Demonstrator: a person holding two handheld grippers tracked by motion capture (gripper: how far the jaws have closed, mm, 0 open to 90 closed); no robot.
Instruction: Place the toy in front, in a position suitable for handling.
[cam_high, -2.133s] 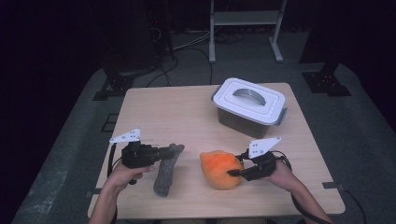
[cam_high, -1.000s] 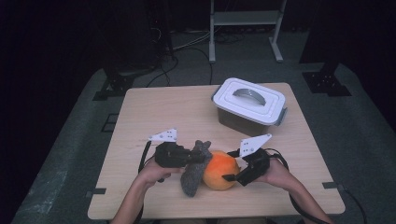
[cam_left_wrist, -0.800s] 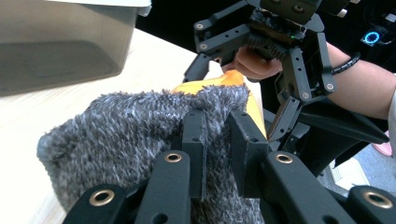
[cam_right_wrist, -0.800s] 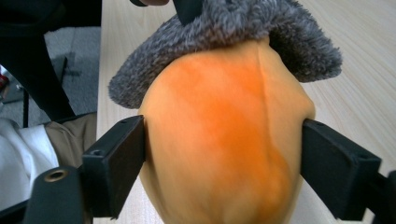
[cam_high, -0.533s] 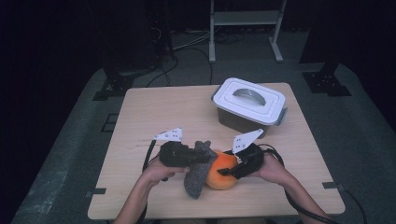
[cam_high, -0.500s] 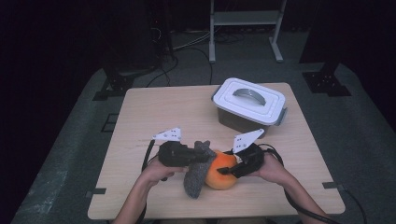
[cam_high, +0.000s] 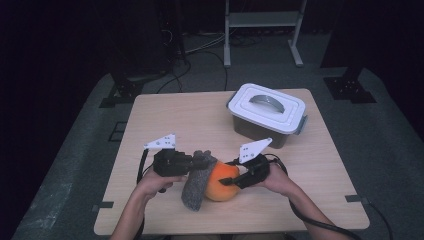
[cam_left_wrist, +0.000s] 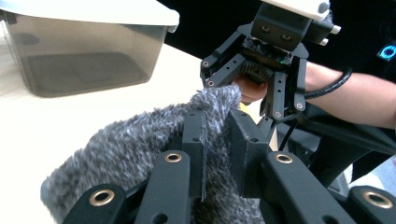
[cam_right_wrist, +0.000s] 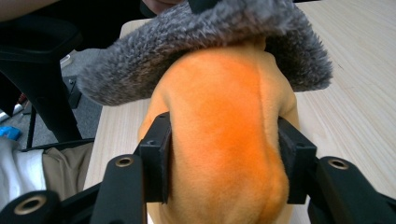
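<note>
A: Grey fuzzy fabric, a sock-like piece of cloth, is pinched between the pressed-together jaws of the left gripper. In the left gripper view you see the pile up close and the other gripper facing it, just past the cloth.

B: And the high view shows the rest: the cloth hangs from the left gripper and drapes down the left side of an orange plush toy near the front edge of the table.

A: The right gripper view gives the toy itself. The orange plush toy sits between the two black pads of the right gripper, which press into its sides, and those jaws have just been closing on it. The grey cloth lies over the toy's far end like a cap.

B: From above, the right gripper comes at the toy from the right.

A: Any containers?

B: One, a plastic box with a white lid and handle, well apart from the toy, at the back right of the table. In the left gripper view its wall is smoky and see-through, and I can make out nothing inside.

A: The table is pale wood. Around it is grey floor, dark surroundings, cables and a white metal frame at the back.
</note>
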